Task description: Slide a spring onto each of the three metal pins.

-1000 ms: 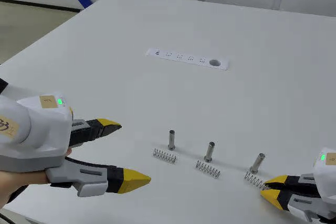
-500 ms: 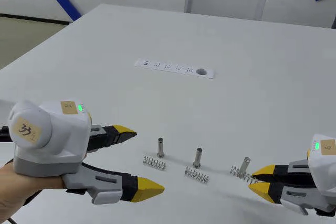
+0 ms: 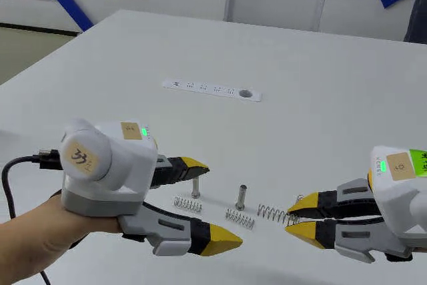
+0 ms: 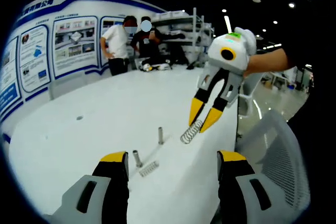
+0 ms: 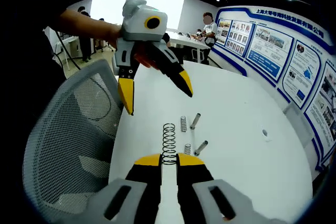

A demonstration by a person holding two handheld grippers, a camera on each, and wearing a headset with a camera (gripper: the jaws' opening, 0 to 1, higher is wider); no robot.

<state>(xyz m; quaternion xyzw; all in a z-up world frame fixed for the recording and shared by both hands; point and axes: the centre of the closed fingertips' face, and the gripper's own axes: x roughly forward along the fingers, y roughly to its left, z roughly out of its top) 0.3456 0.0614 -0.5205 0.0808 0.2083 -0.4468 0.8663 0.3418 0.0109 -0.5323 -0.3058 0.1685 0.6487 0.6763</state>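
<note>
Two short metal pins (image 3: 195,187) (image 3: 241,196) stand upright on the white table (image 3: 300,111). A loose spring (image 3: 187,204) (image 3: 239,218) lies in front of each. My right gripper (image 3: 295,216) is shut on the end of a third spring (image 3: 271,213), which sticks out to the left just above the table. In the right gripper view this spring (image 5: 169,142) juts out beyond the right gripper (image 5: 169,160), with both pins (image 5: 195,121) (image 5: 200,147) past it. My left gripper (image 3: 215,203) is open, its jaws straddling the left pin and spring. The left gripper (image 4: 173,161) holds nothing.
A white power strip (image 3: 210,89) is set into the table's middle. A grey chair (image 3: 273,6) stands at the far edge. A black cable (image 3: 20,165) trails from the left gripper. A mesh chair (image 5: 68,145) sits by the near edge. People stand at the back of the room (image 4: 131,40).
My right gripper has shut on the rightmost spring, lifted it off the table and carried it left. The left gripper has moved right, up to the left pin. The head camera has shifted.
</note>
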